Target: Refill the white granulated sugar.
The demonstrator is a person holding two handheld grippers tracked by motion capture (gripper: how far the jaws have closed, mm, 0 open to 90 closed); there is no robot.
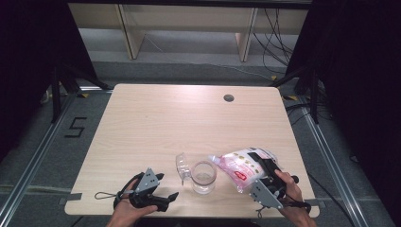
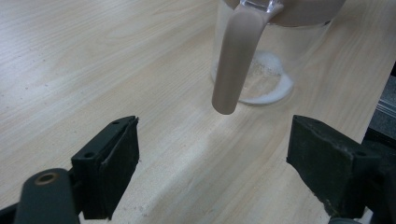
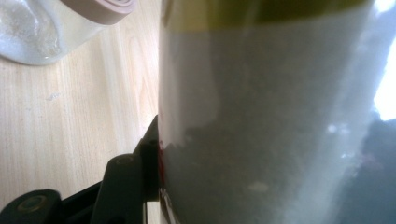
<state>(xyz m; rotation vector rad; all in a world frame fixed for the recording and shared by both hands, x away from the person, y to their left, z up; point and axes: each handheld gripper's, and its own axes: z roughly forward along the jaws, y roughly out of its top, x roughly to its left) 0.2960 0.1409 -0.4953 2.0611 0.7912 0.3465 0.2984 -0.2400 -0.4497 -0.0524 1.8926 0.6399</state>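
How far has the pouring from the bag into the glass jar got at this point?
Done: the jar stands open, lid hinged aside, some white grains at its bottom. In hand: the right gripper clamps the bag, spout tilted at the jar. Left: most of the filling. The left gripper rests open nearby.

**Bright table, dark surround, blurry close-ups**

High view: table (image 1: 156, 123) evenly lit from above, glare along its far edge, frame sides black. Left gripper view: sharp centre, soft top. Right gripper view: bag (image 3: 261, 116) badly out of focus, blown-out white at right edge.
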